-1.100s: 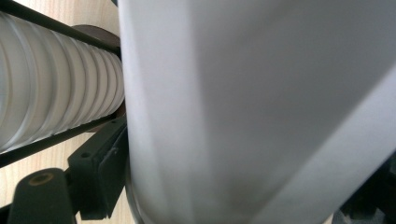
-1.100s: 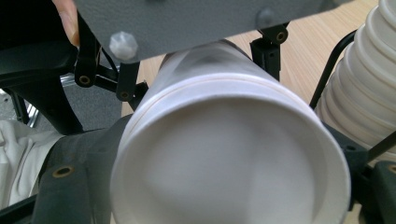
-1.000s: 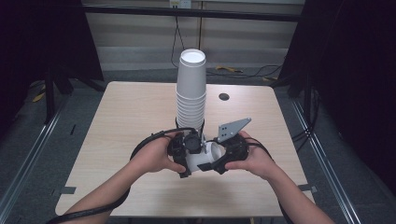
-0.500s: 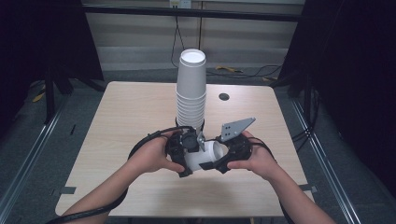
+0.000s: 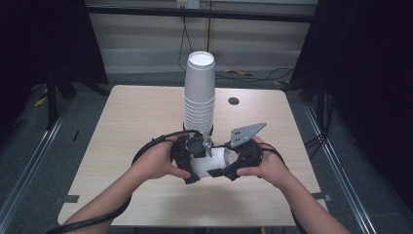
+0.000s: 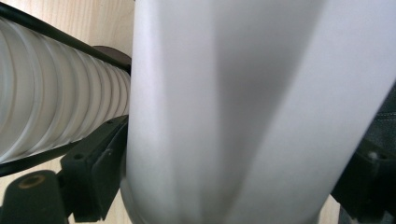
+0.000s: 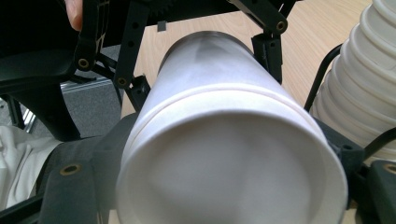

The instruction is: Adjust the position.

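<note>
A single white paper cup (image 5: 212, 163) lies on its side just above the table, held between my two grippers. My left gripper (image 5: 194, 152) is shut on its narrow end; in the left gripper view the cup (image 6: 243, 107) sits between the black jaws of the left gripper (image 6: 224, 186). My right gripper (image 5: 237, 165) is shut on the wide end, and that end of the cup (image 7: 229, 163) faces the camera of the right gripper (image 7: 210, 163). A tall stack of upturned white cups (image 5: 199, 97) stands right behind the grippers and shows as stacked rims (image 6: 46, 93) (image 7: 364, 84).
The light wooden table (image 5: 126, 122) has a small dark hole (image 5: 234, 101) at the back right. Black cables (image 5: 151, 144) loop around the hands. Dark curtains and rails flank the table.
The right gripper has edged slightly to the right. Both grippers keep their hold on the lying cup, and the stack has not moved.
</note>
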`<move>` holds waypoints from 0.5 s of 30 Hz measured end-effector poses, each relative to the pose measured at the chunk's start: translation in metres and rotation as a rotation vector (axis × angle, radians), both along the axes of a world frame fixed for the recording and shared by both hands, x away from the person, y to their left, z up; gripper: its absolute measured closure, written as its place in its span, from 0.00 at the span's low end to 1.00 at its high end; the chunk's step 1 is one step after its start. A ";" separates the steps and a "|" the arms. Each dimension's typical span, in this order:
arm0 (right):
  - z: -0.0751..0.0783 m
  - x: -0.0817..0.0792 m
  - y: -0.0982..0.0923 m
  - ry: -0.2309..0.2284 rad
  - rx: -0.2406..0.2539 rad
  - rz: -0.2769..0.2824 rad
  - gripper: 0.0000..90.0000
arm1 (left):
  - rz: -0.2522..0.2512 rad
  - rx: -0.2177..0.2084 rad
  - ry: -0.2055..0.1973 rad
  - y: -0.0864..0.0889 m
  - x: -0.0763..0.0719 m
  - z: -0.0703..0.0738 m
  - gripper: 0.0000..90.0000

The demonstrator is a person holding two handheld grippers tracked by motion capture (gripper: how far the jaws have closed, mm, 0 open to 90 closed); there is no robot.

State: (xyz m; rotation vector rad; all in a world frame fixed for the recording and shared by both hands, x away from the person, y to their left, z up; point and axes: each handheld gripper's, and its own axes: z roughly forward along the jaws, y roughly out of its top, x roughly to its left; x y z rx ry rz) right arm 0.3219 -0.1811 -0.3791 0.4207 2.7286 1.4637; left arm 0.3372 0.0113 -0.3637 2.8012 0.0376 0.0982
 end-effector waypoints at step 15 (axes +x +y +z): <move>-0.002 0.000 -0.001 0.004 -0.019 -0.001 0.26 | -0.002 -0.013 -0.015 0.002 0.001 0.006 0.11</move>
